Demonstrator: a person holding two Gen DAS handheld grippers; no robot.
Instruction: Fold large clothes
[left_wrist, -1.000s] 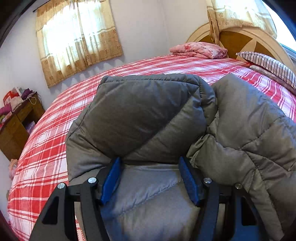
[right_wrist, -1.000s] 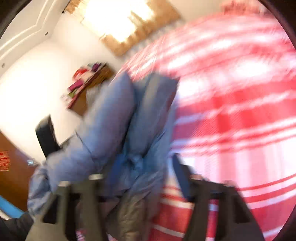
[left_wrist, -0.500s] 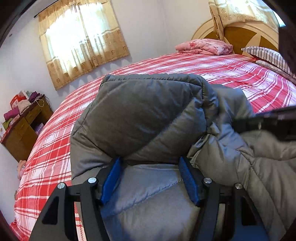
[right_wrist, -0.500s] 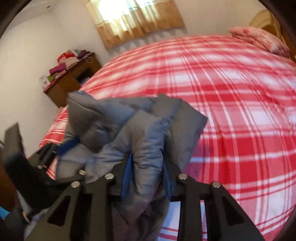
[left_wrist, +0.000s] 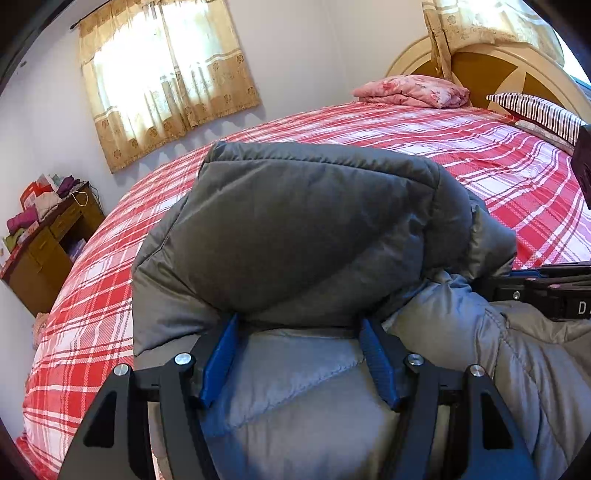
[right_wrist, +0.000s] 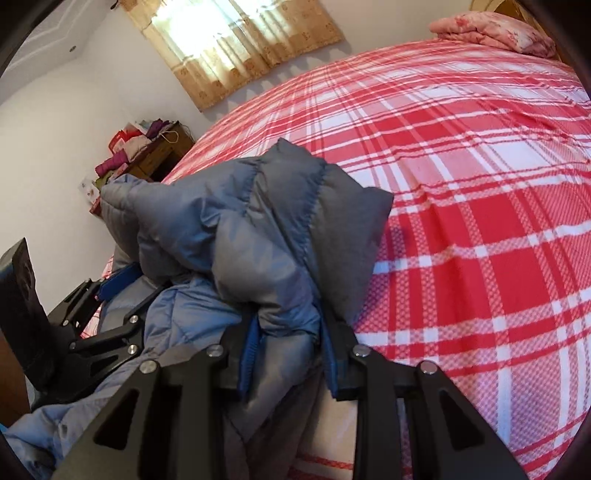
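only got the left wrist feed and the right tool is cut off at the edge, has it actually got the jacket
Observer: Yes. In the right wrist view the right gripper has its jaws shut on a bunched fold of the grey puffer jacket.
Operator: where's my left tool from that side
Observer: The left gripper shows at that view's left edge, beside the right one. Bunched jacket lies between them, and they are not touching.
Operator: what's past the right jaws
Observer: The jacket's folded corner sticks forward over the red plaid bedsheet. I cannot tell whether it touches the sheet.
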